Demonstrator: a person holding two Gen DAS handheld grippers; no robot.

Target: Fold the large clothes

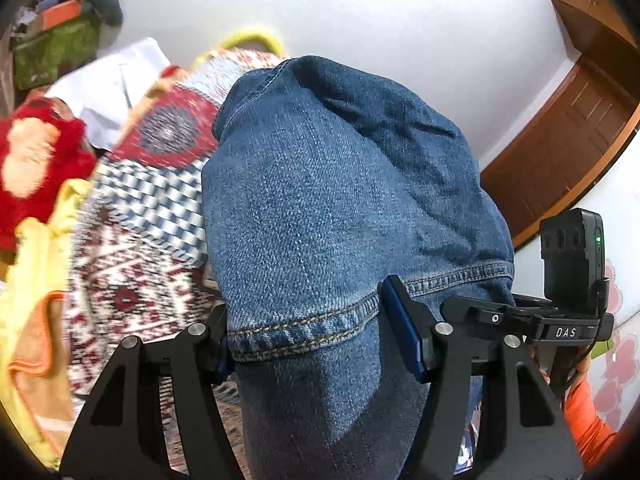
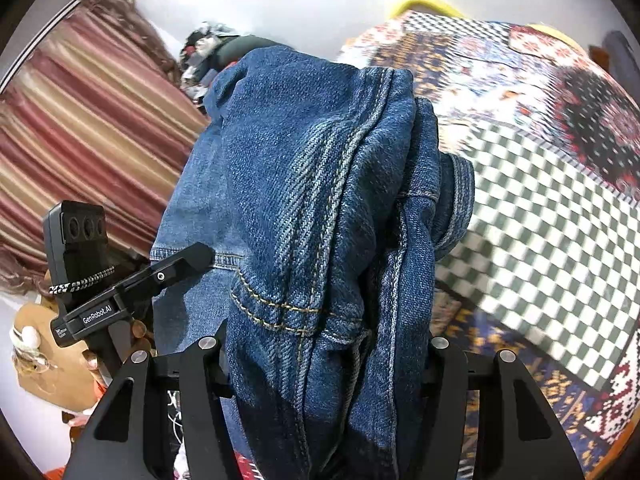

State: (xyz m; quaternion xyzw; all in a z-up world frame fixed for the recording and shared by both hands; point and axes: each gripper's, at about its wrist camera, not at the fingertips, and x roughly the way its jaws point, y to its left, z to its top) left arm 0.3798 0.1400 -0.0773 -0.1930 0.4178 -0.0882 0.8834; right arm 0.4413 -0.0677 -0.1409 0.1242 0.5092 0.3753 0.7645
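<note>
A pair of blue denim jeans [image 1: 320, 184] hangs bunched and lifted above the bed. In the left wrist view my left gripper [image 1: 316, 344] is shut on a stitched hem of the denim, blue pads [image 1: 404, 332] pressing either side. In the right wrist view my right gripper [image 2: 326, 360] is shut on a thick bundle of the jeans [image 2: 304, 184] near a seam and pocket stitching. The denim fills the space between both pairs of fingers and hides their tips. Each view shows the other gripper close beside the cloth, at the right edge in the left wrist view and at the left edge in the right wrist view.
A patterned quilt [image 2: 532, 208] with checks and red motifs covers the bed below. Red and yellow clothes [image 1: 36, 184] lie piled at the left. A wooden door [image 1: 568, 136] and white wall stand behind; a striped curtain [image 2: 80, 128] hangs at the left. An orange sleeve [image 1: 588, 424] shows.
</note>
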